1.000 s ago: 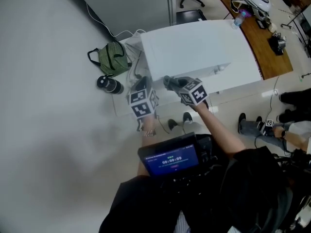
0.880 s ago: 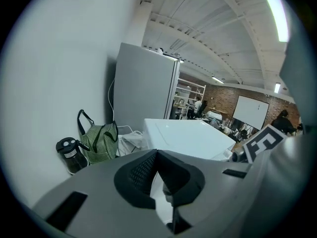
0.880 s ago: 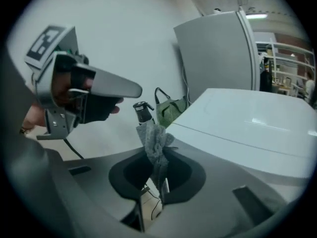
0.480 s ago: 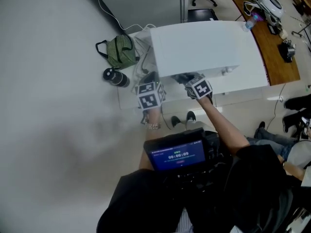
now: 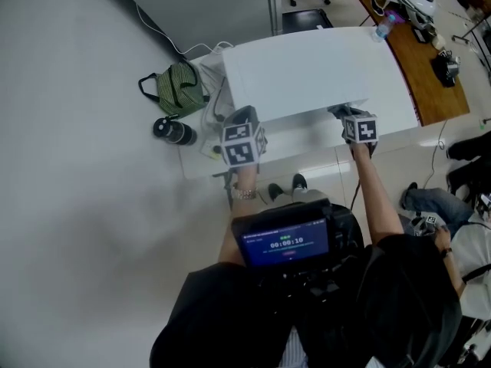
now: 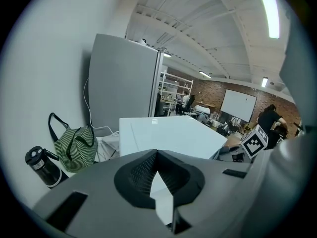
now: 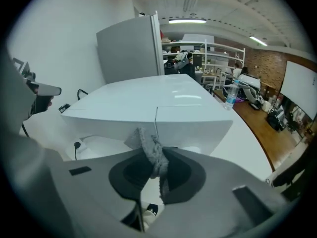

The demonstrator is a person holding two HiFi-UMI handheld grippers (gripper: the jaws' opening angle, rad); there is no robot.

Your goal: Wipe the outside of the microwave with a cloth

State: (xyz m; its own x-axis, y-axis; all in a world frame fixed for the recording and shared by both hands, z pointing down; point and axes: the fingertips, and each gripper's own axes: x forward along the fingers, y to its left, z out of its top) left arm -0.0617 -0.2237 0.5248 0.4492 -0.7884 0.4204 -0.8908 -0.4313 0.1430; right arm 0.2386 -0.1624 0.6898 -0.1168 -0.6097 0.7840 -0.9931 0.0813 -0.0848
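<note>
Cloth (image 7: 148, 142) could slip out under a hard swipe, since the right tongs (image 7: 154, 168) pinch only its bunched edge. Microwave (image 5: 314, 71) stands on the counter (image 5: 307, 146) just ahead of both tongs; cloth contact with its front is unclear. Left tongs (image 6: 158, 175) are closed and empty by the left corner.

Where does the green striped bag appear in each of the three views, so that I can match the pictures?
Head view: green striped bag at upper left, left of the microwave.
Left gripper view: lower left, beside a black bottle.
Right gripper view: not in it.
Shared landmark: the white microwave, in all three views.
</note>
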